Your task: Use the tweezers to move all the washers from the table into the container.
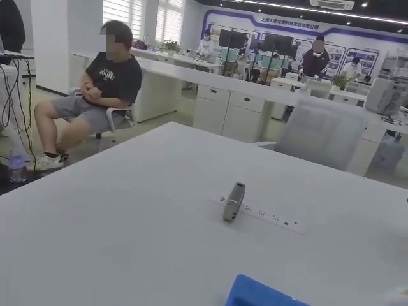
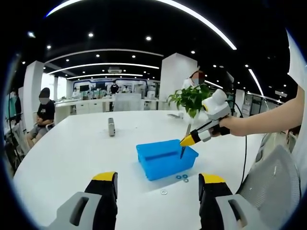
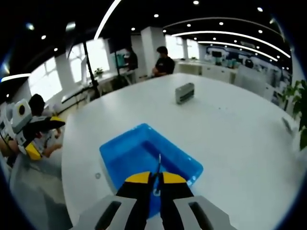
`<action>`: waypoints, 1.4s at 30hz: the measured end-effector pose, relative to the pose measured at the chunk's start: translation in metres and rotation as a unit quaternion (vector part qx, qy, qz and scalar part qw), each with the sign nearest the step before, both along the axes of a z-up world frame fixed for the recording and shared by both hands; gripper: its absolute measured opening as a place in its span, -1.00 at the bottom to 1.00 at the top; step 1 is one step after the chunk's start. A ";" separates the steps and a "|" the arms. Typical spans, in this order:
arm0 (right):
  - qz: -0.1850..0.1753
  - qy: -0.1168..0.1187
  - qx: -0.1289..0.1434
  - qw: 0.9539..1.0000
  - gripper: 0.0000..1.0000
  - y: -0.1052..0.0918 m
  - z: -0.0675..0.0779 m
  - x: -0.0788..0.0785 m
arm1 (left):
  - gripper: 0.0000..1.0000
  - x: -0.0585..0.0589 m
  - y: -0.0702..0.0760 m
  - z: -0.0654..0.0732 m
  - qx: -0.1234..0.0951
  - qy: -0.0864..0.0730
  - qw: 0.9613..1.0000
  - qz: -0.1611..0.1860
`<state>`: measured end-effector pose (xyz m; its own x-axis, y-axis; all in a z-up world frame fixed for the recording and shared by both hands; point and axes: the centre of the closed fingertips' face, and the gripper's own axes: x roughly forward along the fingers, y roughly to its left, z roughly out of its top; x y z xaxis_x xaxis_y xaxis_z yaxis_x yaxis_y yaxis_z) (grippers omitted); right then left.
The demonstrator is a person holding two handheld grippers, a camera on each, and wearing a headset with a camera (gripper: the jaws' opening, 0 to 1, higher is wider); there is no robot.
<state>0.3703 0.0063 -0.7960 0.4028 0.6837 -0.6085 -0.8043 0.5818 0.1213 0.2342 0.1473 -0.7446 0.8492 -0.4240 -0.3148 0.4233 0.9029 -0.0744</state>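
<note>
You are clamping the tweezers (image 3: pixel 159 165) in the right gripper (image 3: pixel 157 181), its jaws pinched shut on the handle so that the tips are pointing down into the blue container (image 3: pixel 139 153), probably to drop a washer there. Whether a washer is sitting between the tips is too small to tell. You are holding the left gripper (image 2: pixel 159 179) low and spread wide with nothing in it, apart from the container, likely so it is not crowding the tweezers. A few washers (image 2: pixel 182 178) are lying on the white table (image 2: pixel 72 158) just beside the container's near wall, with a lone washer (image 2: pixel 164 192) nearer the left gripper, all waiting within easy reach.
</note>
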 end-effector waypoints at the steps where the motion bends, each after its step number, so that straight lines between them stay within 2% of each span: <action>1: 0.000 -0.001 0.000 1.000 -0.94 0.000 0.002 -0.001 | 0.39 0.000 0.000 0.001 -0.002 -0.002 1.000 0.000; 6: 0.014 -0.015 0.009 1.000 -0.94 0.003 0.022 -0.011 | 0.38 0.000 0.000 0.000 0.002 -0.001 1.000 0.001; 11: 0.032 -0.028 0.018 0.999 -0.94 0.007 0.044 -0.027 | 0.40 0.000 -0.001 0.004 -0.011 -0.008 1.000 -0.001; 15: 0.043 -0.029 0.037 0.998 -0.94 0.012 0.058 -0.042 | 0.40 0.000 -0.002 0.004 -0.011 -0.006 1.000 -0.003; 17: 0.049 -0.021 0.047 0.997 -0.94 0.017 0.060 -0.050 | 0.40 0.000 -0.002 0.004 -0.011 -0.006 1.000 -0.003; 21: 0.064 -0.008 0.049 0.997 -0.94 0.025 0.053 -0.064 | 0.40 0.000 -0.003 0.005 -0.014 -0.007 1.000 -0.003; 26: 0.072 0.017 0.041 0.996 -0.94 0.031 0.024 -0.074 | 0.40 0.000 -0.003 0.008 -0.021 -0.011 1.000 -0.003; 31: 0.073 0.037 0.034 0.996 -0.94 0.034 0.004 -0.078 | 0.42 0.000 -0.004 0.011 -0.031 -0.016 0.999 -0.003; 39: 0.075 0.042 0.017 0.996 -0.93 0.036 -0.014 -0.078 | 0.43 0.000 -0.004 0.011 -0.027 -0.016 1.000 -0.002; 42: 0.073 0.038 0.014 0.996 -0.93 0.035 -0.015 -0.077 | 0.43 0.000 -0.004 0.011 -0.026 -0.017 1.000 -0.002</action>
<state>0.2937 0.0417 -0.8111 0.2507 0.7492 -0.6131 -0.8680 0.4544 0.2003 0.2344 0.1438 -0.7336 0.8574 -0.4422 -0.2631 0.4298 0.8966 -0.1065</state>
